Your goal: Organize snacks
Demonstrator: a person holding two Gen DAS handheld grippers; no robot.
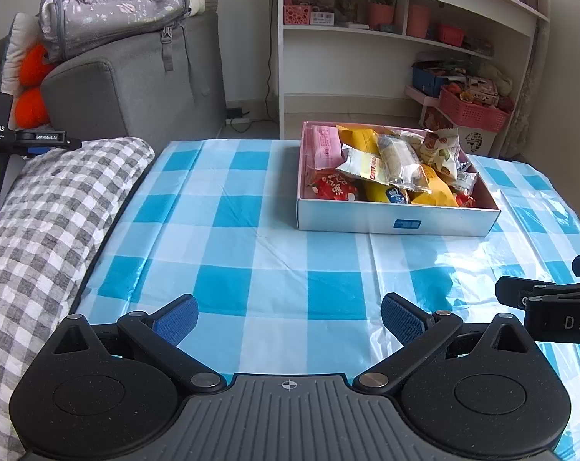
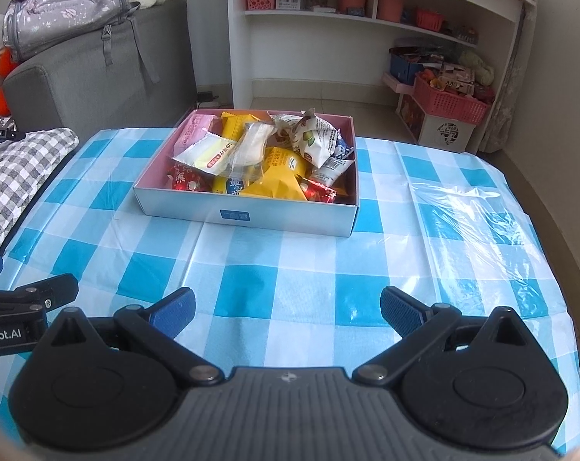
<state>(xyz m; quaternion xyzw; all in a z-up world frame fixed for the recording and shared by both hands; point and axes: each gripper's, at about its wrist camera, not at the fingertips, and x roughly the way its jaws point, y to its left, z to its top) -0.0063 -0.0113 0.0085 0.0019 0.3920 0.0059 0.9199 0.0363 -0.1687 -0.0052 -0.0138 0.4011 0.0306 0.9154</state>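
Observation:
A shallow white box (image 1: 395, 221) with a pink inside stands on the blue-and-white checked tablecloth (image 1: 251, 253). It holds several wrapped snacks: yellow packets (image 1: 432, 188), a pink packet (image 1: 322, 142), a red one (image 1: 332, 188) and white ones. The box also shows in the right wrist view (image 2: 247, 215). My left gripper (image 1: 290, 320) is open and empty, low over the cloth, well short of the box. My right gripper (image 2: 288, 317) is open and empty too, beside the left one, part of which shows in the right wrist view (image 2: 29, 299).
A grey checked cushion (image 1: 52, 230) lies along the table's left edge. A grey sofa (image 1: 136, 84) with a backpack (image 1: 109, 4) stands behind it. A white shelf unit (image 1: 405, 38) and pink baskets (image 1: 474, 109) are beyond the table.

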